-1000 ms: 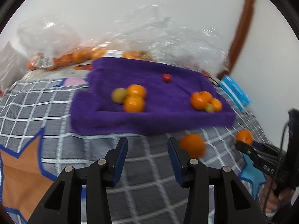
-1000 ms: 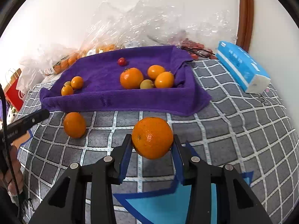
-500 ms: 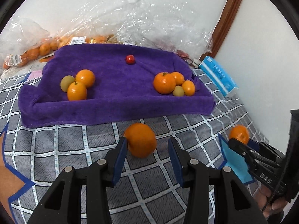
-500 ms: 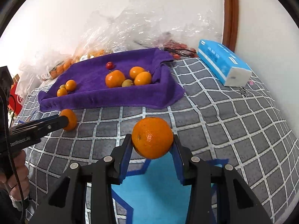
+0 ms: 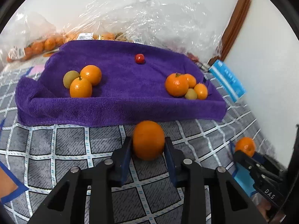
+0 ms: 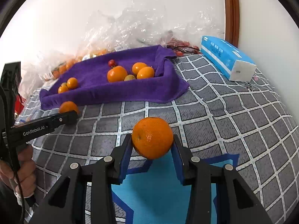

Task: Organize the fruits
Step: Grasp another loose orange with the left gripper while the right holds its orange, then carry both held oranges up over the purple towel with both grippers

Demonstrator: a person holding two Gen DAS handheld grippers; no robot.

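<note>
The left gripper (image 5: 148, 147) closes on an orange (image 5: 148, 140) just in front of the purple towel (image 5: 119, 108); the right gripper (image 6: 152, 145) grips another orange (image 6: 152, 137) farther off. Smaller fruits sit on the towel

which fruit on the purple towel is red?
The small red fruit alone at the purple towel's far middle; every other fruit there is orange or yellow-green.

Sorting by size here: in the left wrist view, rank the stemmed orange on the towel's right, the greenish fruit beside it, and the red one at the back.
1. stemmed orange
2. greenish fruit
3. red fruit, though farther back
</note>
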